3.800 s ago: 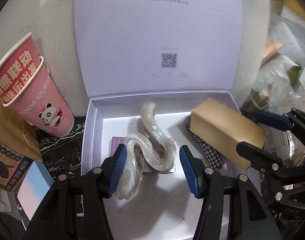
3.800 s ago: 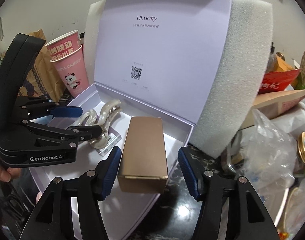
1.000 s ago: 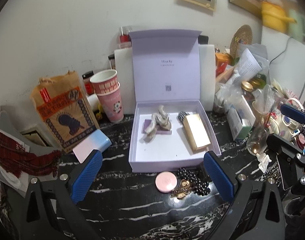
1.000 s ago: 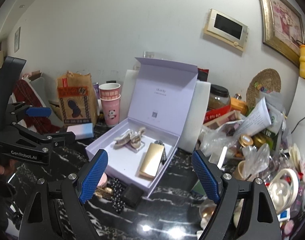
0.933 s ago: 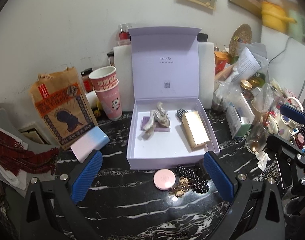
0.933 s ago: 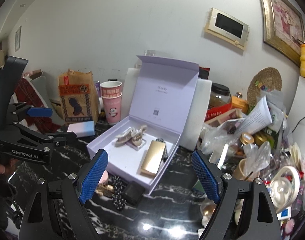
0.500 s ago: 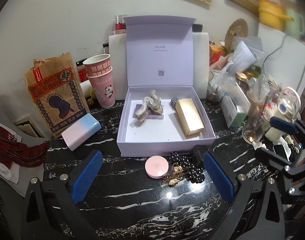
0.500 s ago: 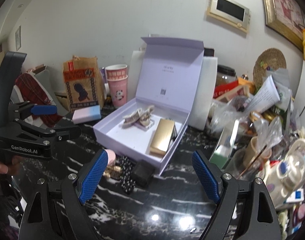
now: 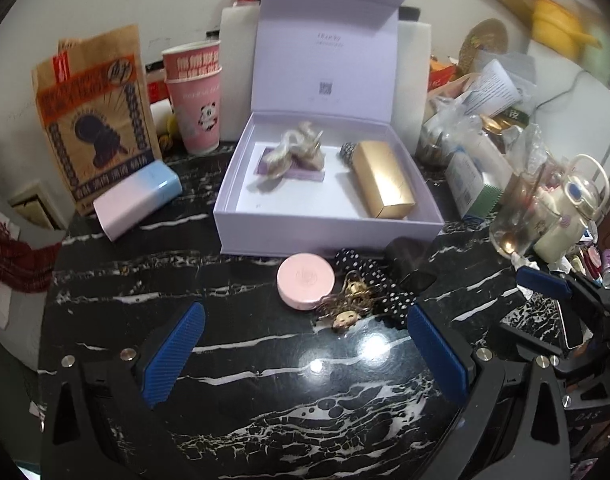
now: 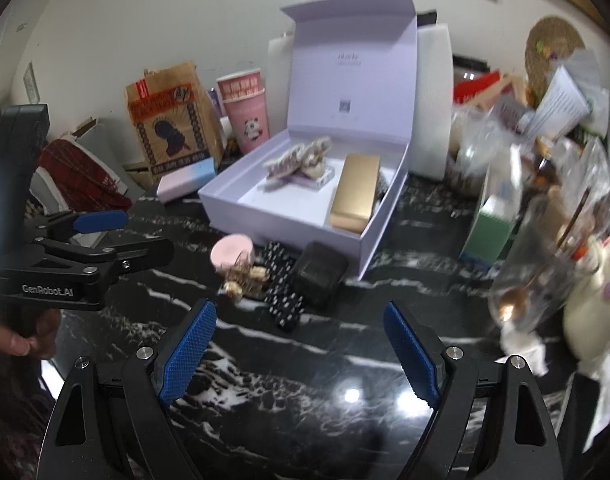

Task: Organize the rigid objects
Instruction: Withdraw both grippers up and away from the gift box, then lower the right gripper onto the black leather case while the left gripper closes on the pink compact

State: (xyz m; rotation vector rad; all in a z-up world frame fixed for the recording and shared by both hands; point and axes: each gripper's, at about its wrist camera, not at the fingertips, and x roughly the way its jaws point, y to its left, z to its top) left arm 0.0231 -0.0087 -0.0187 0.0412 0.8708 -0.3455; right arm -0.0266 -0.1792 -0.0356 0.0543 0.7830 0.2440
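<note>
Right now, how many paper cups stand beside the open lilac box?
2, nested together: the pink panda cup stands on the black marble table left of the lilac box, and a red-printed cup sits inside it. More nested cups could be hidden.

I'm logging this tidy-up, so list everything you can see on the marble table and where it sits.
Gift box: 1, lilac, lid open, centre.
Gold box: 1, inside, right.
Hair clip: 1, pearly, inside, left.
Compact: 1, pink, before box.
Dotted bow: 1, black-white, beside compact.
Dark case: 1, black, box corner.
Cups: 2, pink, stacked, left.
Paper bag: 1, brown, left.
Left gripper: open, empty.
Right gripper: open, empty.
</note>
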